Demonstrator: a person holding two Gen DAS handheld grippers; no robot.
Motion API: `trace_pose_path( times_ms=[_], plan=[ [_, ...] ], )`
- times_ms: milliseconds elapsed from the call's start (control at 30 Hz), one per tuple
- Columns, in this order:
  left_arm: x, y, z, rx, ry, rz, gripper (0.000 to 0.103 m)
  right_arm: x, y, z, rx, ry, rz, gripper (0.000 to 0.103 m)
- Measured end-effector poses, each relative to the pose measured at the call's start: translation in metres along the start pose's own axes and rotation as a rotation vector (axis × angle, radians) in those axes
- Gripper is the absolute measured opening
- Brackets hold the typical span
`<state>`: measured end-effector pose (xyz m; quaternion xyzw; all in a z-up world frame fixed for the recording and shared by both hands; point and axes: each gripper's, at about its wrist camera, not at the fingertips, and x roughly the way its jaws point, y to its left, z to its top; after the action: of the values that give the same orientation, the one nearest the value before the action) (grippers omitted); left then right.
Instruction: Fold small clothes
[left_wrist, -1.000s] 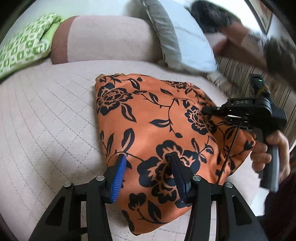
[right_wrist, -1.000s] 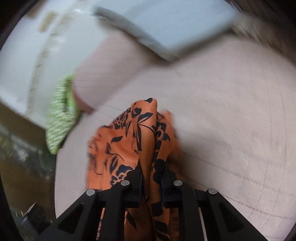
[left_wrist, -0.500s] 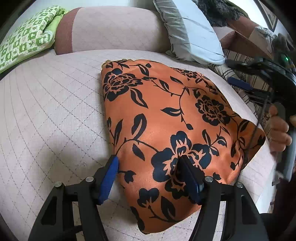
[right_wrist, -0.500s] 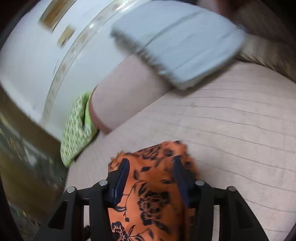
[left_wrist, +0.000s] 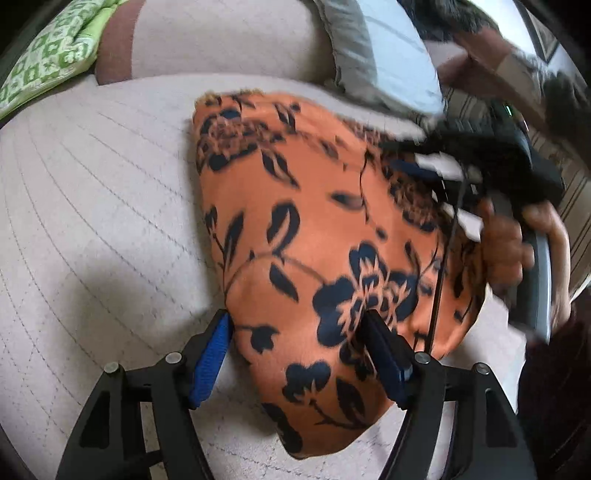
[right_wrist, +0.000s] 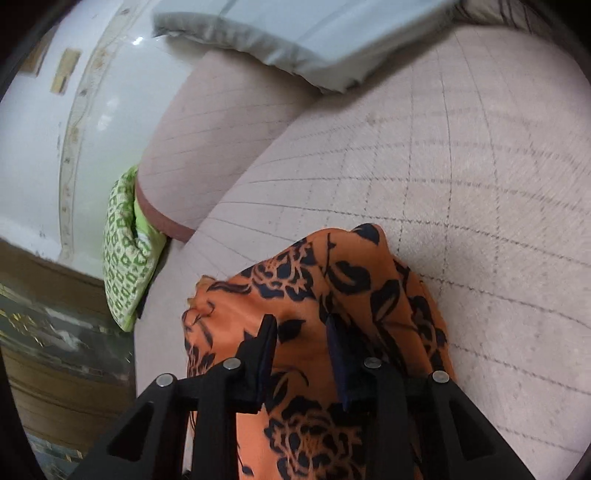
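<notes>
An orange garment (left_wrist: 314, 221) with a black flower print lies folded on the quilted pink bed cover (left_wrist: 92, 203). My left gripper (left_wrist: 295, 321) straddles its near corner, one blue pad beside the cloth's left edge, the other resting on top. Its jaws are opening and do not pinch the cloth. In the right wrist view my right gripper (right_wrist: 301, 325) hangs just over the garment (right_wrist: 351, 288) near its far edge. Its jaws are closing, the cloth lies under the gap and the pads do not press on it. A hand (left_wrist: 509, 240) holds that gripper at the right, blurred.
A grey pillow (left_wrist: 380, 55) leans behind the garment. A pink bolster (left_wrist: 221, 40) runs along the back, with a green patterned cushion (left_wrist: 48, 51) at the far left. Quilted cover (right_wrist: 480, 184) stretches to the right of the garment. The bed's edge drops to the floor (right_wrist: 55, 350).
My right gripper let go of the raised fold it held, opened, then came down over the flat cloth with narrower jaws. My left gripper's jaws spread wider around the near corner.
</notes>
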<state>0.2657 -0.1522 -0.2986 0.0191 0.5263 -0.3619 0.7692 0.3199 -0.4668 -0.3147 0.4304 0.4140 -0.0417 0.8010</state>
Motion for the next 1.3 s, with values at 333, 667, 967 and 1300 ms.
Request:
trace_pose_path(
  times_ms=[333,667,967,1300],
  plan=[
    [-0.001,0.029,0.043,-0.176,-0.123,0.103,0.074,-0.088,0.014,-0.057,-0.134,-0.012,-0.038,0.031],
    [0.014,0.008,0.039,-0.033,-0.067,0.267,0.08,-0.067,-0.011,-0.101,-0.166,0.099,-0.103,0.032],
    [-0.01,0.006,0.016,-0.024,-0.036,0.206,0.08,-0.071,-0.002,-0.118,-0.235,0.146,-0.121,0.033],
    [0.002,-0.01,-0.015,0.123,-0.008,0.309,0.086,-0.053,0.008,-0.127,-0.311,0.161,-0.213,0.034]
  ],
)
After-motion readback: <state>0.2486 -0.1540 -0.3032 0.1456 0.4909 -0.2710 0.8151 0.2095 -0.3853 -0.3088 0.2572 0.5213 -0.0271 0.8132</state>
